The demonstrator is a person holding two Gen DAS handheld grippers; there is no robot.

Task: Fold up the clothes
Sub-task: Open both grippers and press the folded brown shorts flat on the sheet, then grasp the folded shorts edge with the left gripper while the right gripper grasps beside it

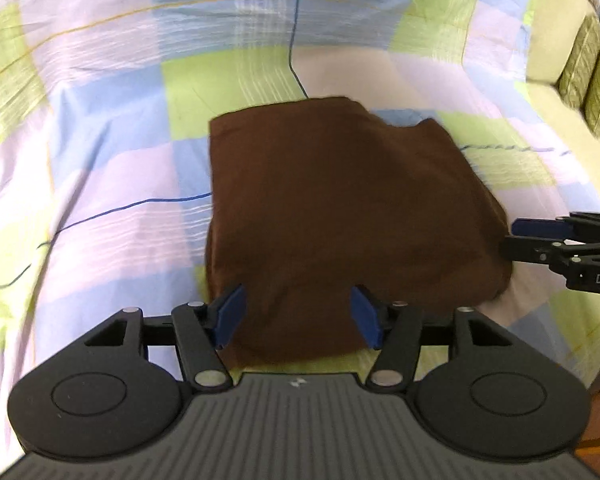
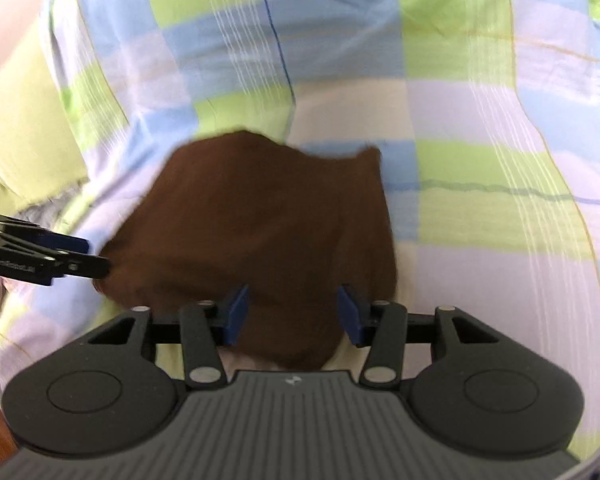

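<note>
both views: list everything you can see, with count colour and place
cloth: one, brown, folded, lying on the quilt in front of both tongs
quilt: one, checked green, blue and lilac, spread under the cloth
cushions: two, olive green, far right edge of the left view
sofa: one, pale green, at the quilt's left in the right view
left tongs: black with blue pads, open, cloth edge between the pads
right tongs: black with blue pads, open, cloth edge between the pads

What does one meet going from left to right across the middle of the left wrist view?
Checked bedsheet → brown cloth → right gripper, at the cloth's right edge.
</note>
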